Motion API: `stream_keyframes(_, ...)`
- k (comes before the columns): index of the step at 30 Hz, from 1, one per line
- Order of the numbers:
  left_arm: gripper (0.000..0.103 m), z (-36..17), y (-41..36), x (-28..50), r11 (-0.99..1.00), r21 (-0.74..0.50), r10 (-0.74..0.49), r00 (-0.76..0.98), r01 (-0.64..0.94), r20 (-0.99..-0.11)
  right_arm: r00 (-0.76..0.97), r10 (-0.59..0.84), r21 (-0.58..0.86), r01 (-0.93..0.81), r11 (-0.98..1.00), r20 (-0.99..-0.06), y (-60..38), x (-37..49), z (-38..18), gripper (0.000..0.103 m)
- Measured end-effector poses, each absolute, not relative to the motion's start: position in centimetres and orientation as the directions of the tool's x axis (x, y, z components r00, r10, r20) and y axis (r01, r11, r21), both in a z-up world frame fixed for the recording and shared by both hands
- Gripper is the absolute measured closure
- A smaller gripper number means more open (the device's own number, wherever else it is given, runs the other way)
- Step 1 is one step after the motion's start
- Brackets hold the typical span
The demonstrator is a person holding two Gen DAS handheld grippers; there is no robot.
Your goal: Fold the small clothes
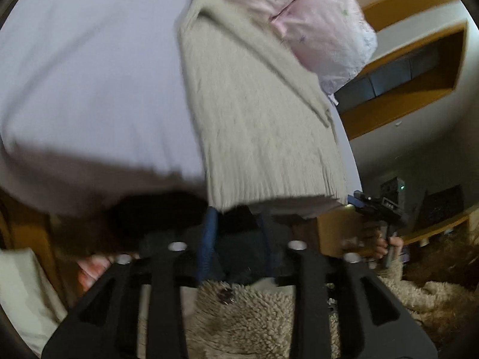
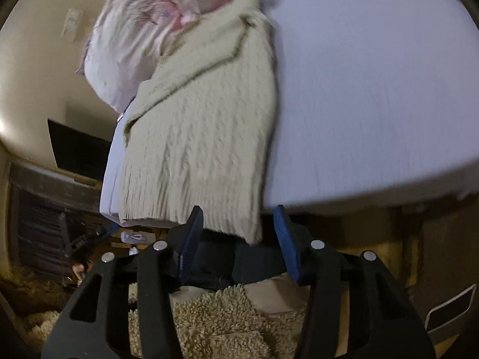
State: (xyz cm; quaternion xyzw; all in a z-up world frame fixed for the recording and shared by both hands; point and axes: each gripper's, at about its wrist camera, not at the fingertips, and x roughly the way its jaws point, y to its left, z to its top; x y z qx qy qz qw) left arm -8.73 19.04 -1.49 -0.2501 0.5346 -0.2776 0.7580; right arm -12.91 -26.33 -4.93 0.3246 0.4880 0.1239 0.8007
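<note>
A cream cable-knit sweater (image 1: pixel 254 113) lies folded lengthwise on a bed with a pale lilac sheet (image 1: pixel 89 74); its ribbed hem hangs over the near edge. It also shows in the right wrist view (image 2: pixel 203 137). My left gripper (image 1: pixel 236 239) is open just below the hem, blue pads apart, holding nothing. My right gripper (image 2: pixel 239 239) is open, its blue fingers (image 2: pixel 191 233) on either side of the hem's lower right corner without clamping it. The right gripper also shows in the left wrist view (image 1: pixel 377 209) at the hem's right end.
A pink patterned pillow (image 1: pixel 323 18) lies at the sweater's far end, also in the right wrist view (image 2: pixel 134 30). A shaggy beige rug (image 1: pixel 254 314) covers the floor below the bed. Wooden shelves (image 1: pixel 419 68) stand to the right. A dark screen (image 2: pixel 77 149) stands to the left.
</note>
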Motion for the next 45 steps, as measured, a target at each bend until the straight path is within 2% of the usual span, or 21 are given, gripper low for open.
stream_keyframes(7,0.060,-3.5,18.2,-6.7,0.626,-0.774,-0.765,0.273,0.098,-0.583,0.478,0.660,0.789,0.125,0.601,-0.579,-26.4,-12.0,-8.3,0.052)
stream_keyframes(12,0.063,-3.8,19.1,-6.7,0.525,-0.850,-0.818,0.300,0.043,-0.491,0.500,0.739,0.877,0.096,0.471,-0.452,-27.0,-12.8,-8.9,0.062)
stream_keyframes(14,0.068,-3.4,19.3,-6.6,0.504,-0.863,-0.823,0.326,0.043,-0.464,0.498,0.743,0.879,0.091,0.468,-0.448,-26.7,-12.5,-8.7,0.061)
stream_keyframes(15,0.076,-3.2,19.3,-6.6,0.489,-0.872,-0.828,0.337,0.041,-0.448,0.492,0.745,0.878,0.090,0.471,-0.450,-26.5,-12.4,-8.7,0.061)
stream_keyframes(16,0.093,-3.0,19.3,-6.4,0.480,-0.876,-0.829,0.345,0.037,-0.440,0.485,0.741,0.869,0.089,0.487,-0.465,-26.2,-12.2,-8.7,0.067)
stream_keyframes(17,0.096,-2.9,19.1,-6.0,0.479,-0.877,-0.826,0.352,0.030,-0.440,0.474,0.731,0.854,0.095,0.512,-0.491,-26.1,-12.1,-8.6,0.088)
stream_keyframes(18,0.096,-2.8,18.9,-5.6,0.485,-0.874,-0.824,0.352,0.030,-0.445,0.467,0.736,0.855,0.092,0.511,-0.490,-25.9,-12.0,-8.5,0.097)
stream_keyframes(19,0.097,-2.4,18.4,-5.2,0.500,-0.865,-0.818,0.350,0.042,-0.456,0.479,0.755,0.875,0.060,0.480,-0.447,-25.7,-11.8,-8.2,0.097)
stream_keyframes(23,0.097,0.2,17.3,-3.8,0.540,-0.831,-0.808,0.358,0.130,-0.469,0.541,0.733,0.858,-0.042,0.512,-0.411,-26.1,-11.8,-4.5,0.097)
stream_keyframes(27,0.098,5.7,17.7,1.0,0.595,-0.767,-0.757,0.487,0.240,-0.435,0.666,0.664,0.800,-0.166,0.577,-0.341,-28.0,-8.3,2.3,0.097)
stream_keyframes(30,0.098,8.9,18.4,6.7,0.609,-0.753,-0.705,0.603,0.248,-0.372,0.782,0.580,0.735,-0.252,0.629,-0.228,-29.6,-2.9,7.3,0.097)
stream_keyframes(33,0.097,9.6,17.9,13.5,0.655,-0.731,-0.613,0.702,0.193,-0.364,0.845,0.510,0.724,-0.252,0.642,-0.159,-30.7,4.0,8.4,0.097)
stream_keyframes(35,0.097,8.5,16.9,17.9,0.666,-0.731,-0.591,0.704,0.149,-0.394,0.868,0.451,0.725,-0.172,0.666,-0.208,-31.1,9.0,7.2,0.096)
stream_keyframes(36,0.097,7.0,16.1,20.9,0.673,-0.732,-0.587,0.681,0.109,-0.438,0.869,0.403,0.716,-0.085,0.693,-0.287,-31.1,11.7,6.0,0.093)
stream_keyframes(38,0.097,4.6,15.4,24.2,0.685,-0.727,-0.589,0.616,0.038,-0.523,0.805,0.291,0.660,0.160,0.734,-0.518,-31.4,16.8,2.6,0.065)
stream_keyframes(39,0.097,3.1,15.2,25.4,0.673,-0.739,-0.609,0.555,-0.014,-0.566,0.750,0.265,0.635,0.254,0.730,-0.605,-31.7,18.2,0.7,0.062)
stream_keyframes(41,0.096,2.7,15.9,25.1,0.636,-0.772,-0.651,0.538,0.001,-0.535,0.742,0.279,0.648,0.263,0.715,-0.609,-32.1,18.3,-0.5,0.058)
stream_keyframes(42,0.087,3.3,16.7,24.2,0.631,-0.775,-0.658,0.555,0.039,-0.508,0.755,0.271,0.643,0.249,0.724,-0.597,-32.2,17.8,-0.3,0.053)
stream_keyframes(43,0.061,3.8,17.3,23.5,0.639,-0.767,-0.652,0.571,0.059,-0.499,0.764,0.236,0.616,0.254,0.745,-0.600,-32.4,17.3,0.1,0.036)
stream_keyframes(44,0.045,4.5,18.5,22.3,0.655,-0.753,-0.629,0.601,0.068,-0.493,0.777,0.219,0.607,0.247,0.755,-0.589,-32.5,16.5,0.6,0.026)
stream_keyframes(45,0.023,5.0,19.2,21.4,0.673,-0.737,-0.601,0.624,0.059,-0.499,0.790,0.223,0.612,0.229,0.757,-0.571,-32.6,15.8,0.9,0.026)
